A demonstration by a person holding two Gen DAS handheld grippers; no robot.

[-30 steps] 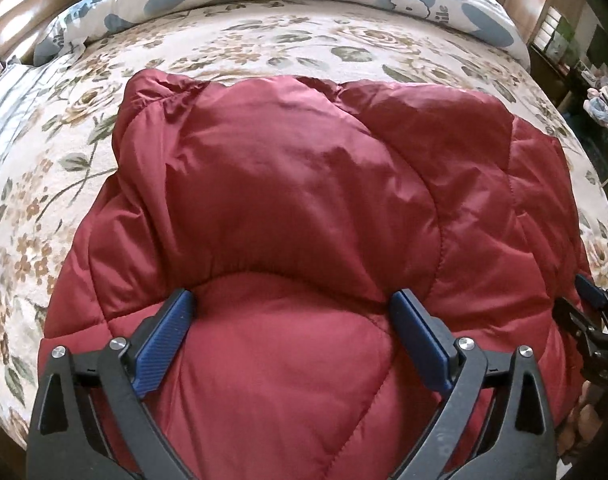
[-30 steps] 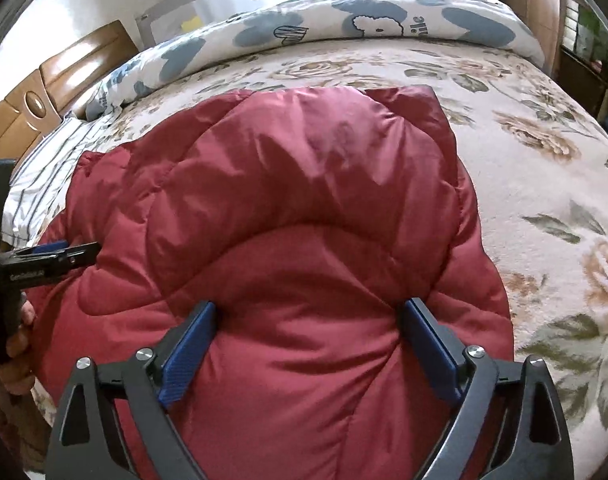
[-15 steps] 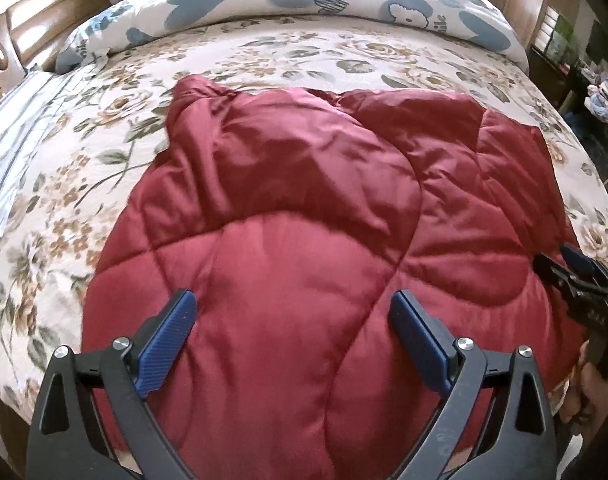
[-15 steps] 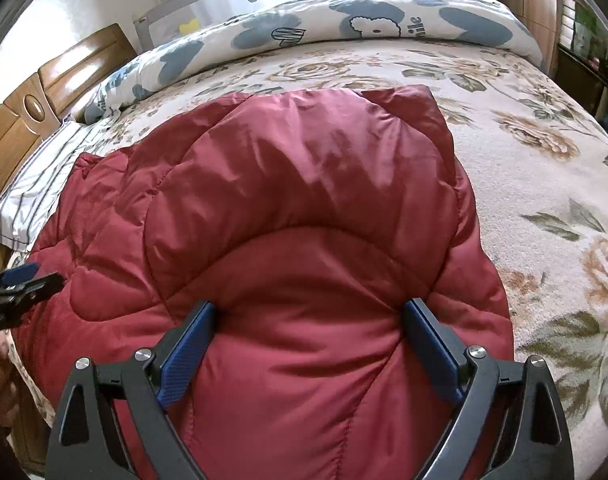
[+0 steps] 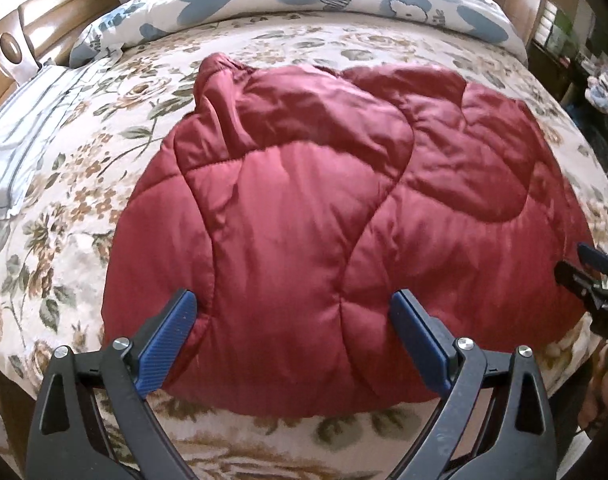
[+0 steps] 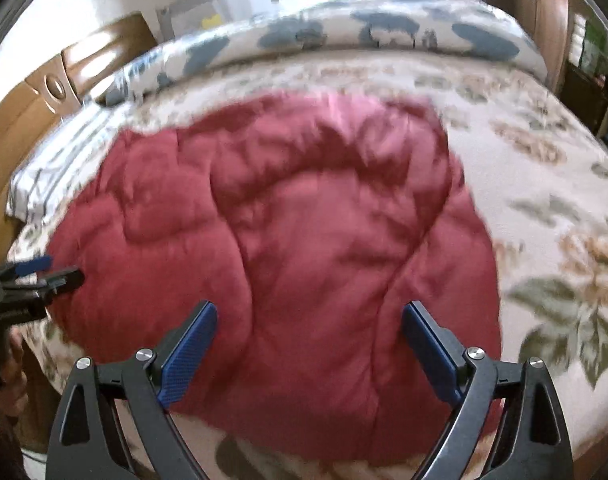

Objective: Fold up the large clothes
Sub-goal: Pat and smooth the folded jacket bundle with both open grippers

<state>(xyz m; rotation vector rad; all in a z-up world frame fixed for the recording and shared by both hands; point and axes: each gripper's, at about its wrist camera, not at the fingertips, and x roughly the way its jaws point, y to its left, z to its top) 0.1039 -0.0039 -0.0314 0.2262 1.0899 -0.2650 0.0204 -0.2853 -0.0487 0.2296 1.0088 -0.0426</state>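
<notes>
Left claw (image 5: 294,334) and right claw (image 6: 309,338) hang spread wide, holding nothing, above the jacket's (image 5: 343,208) near edge on the bed (image 5: 84,184), seemingly poised to grip it.

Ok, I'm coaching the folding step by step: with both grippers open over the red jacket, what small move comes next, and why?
Probably lower the left gripper onto the red jacket's near hem and close on it. Both it and the right gripper are open and hold nothing, while the jacket lies spread in a rumpled mound on the floral bedspread, so the next fold needs a fresh grip.
</notes>
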